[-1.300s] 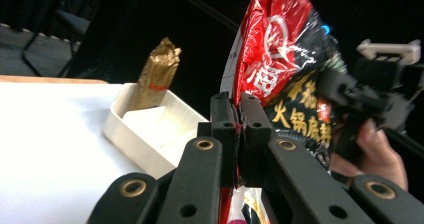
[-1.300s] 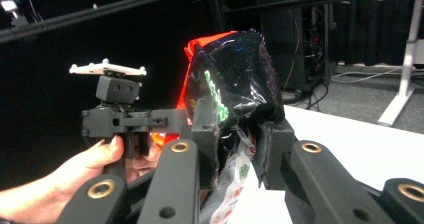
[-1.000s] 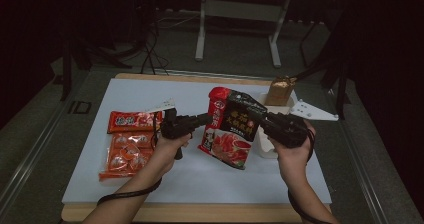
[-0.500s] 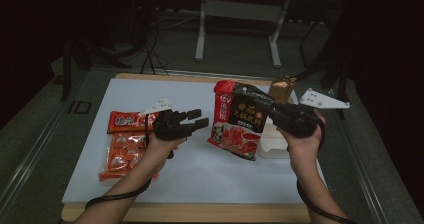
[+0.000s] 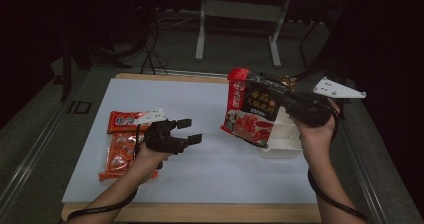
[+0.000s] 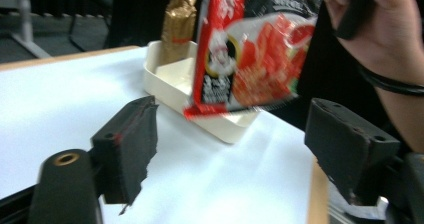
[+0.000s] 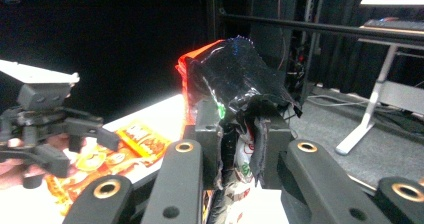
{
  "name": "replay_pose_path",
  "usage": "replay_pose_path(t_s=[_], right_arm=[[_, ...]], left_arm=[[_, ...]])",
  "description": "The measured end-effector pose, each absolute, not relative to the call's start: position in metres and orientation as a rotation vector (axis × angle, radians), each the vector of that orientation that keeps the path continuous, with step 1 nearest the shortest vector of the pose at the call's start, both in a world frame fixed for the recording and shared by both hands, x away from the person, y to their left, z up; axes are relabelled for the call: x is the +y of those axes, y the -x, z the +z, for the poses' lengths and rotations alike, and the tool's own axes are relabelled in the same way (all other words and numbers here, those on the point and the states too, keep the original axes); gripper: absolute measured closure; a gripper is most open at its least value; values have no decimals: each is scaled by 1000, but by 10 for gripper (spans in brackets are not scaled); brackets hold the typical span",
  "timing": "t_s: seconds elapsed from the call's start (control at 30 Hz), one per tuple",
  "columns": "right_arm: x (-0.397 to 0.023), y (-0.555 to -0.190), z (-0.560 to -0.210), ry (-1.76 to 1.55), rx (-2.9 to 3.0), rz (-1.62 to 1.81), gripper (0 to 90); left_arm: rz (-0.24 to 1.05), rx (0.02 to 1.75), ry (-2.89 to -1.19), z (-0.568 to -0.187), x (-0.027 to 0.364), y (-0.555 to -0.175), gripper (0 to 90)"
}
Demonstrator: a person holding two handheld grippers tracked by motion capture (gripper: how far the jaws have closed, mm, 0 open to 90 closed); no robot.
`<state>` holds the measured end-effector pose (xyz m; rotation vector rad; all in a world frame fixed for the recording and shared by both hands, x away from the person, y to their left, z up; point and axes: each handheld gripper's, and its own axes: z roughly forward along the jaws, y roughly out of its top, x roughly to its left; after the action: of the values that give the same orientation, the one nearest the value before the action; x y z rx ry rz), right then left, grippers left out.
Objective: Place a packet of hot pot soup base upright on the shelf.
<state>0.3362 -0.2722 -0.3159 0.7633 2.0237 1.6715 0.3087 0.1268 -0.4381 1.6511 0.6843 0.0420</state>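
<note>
Glossy crinkled red-black pouch [image 5: 252, 111] pinched in right hand-held gripper [image 7: 239, 149]; left hand-held gripper [image 5: 189, 131] spread, empty

Red-and-black packet [image 6: 255, 49] blurred and cropped at the top edge, gold bag [image 6: 177, 26] partly behind it

a wooden-edged table [image 5: 200, 213] fills the lower middle of the high view, its top covered by a white sheet [image 5: 210, 134]. at the left of the sheet lie orange-red snack packets [image 5: 120, 144], one above the other and touching. at the right sits a shallow white tray [image 5: 280, 146], close to the sheet's right edge; a gold bag [image 6: 177, 26] stands behind it.
</note>
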Motion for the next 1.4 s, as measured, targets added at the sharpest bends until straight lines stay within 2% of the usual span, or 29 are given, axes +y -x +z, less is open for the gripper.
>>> replay_pose_path(t_s=[0.07, 0.17, 0.23, 0.27, 0.3, 0.57, 0.73, 1.4], right_arm=[[-276, -338, -313, -768, 2014, 1668, 766], [-285, -343, -308, -774, 1995, 1640, 765], [-287, -344, -306, -774, 1989, 1633, 765], [-293, -347, -304, -771, 1980, 1619, 765], [-296, -349, -303, -778, 1976, 1616, 765], [-318, -357, -296, -809, 1943, 1564, 764], [-334, -367, -297, -832, 1919, 1552, 764], [-359, -411, -330, -773, 1954, 1462, 761]], left_arm=[[34, 683, -1667, -440, 129, -305, 215], [37, 690, -1708, -445, 132, -297, 147], [42, 691, -1745, -449, 133, -291, 137], [31, 693, -1755, -450, 133, -289, 31], [29, 697, -1759, -452, 134, -287, 16], [18, 705, -1788, -466, 141, -269, 15], [56, 706, -1817, -476, 143, -260, 15], [83, 725, -1829, -500, 150, -249, 17]])
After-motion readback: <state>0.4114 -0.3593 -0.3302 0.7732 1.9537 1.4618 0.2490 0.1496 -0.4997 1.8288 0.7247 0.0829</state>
